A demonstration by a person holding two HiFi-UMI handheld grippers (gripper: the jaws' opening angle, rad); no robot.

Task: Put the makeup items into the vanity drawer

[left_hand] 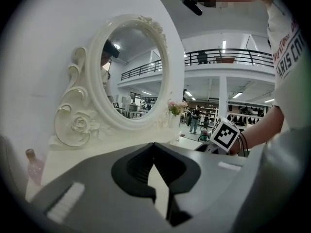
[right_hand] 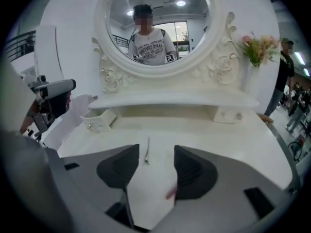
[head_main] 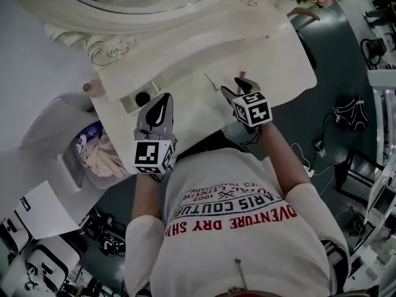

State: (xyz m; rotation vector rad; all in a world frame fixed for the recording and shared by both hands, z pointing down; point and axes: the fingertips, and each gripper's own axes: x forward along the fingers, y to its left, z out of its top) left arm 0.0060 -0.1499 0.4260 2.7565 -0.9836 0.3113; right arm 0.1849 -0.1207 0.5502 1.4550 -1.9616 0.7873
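Pink item (right_hand: pixel 171 194), blurred, by right gripper (right_hand: pixel 154 153)

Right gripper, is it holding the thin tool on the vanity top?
No, the right gripper has its jaws apart, and the thin tool lies clear of them.

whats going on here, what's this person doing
A person is at a white vanity with a tool in each hand. The right tool is open above the tabletop, a thin stick-like item lying just ahead and something small and pink by one jaw. The left tool is shut and empty. A small drawer is open.
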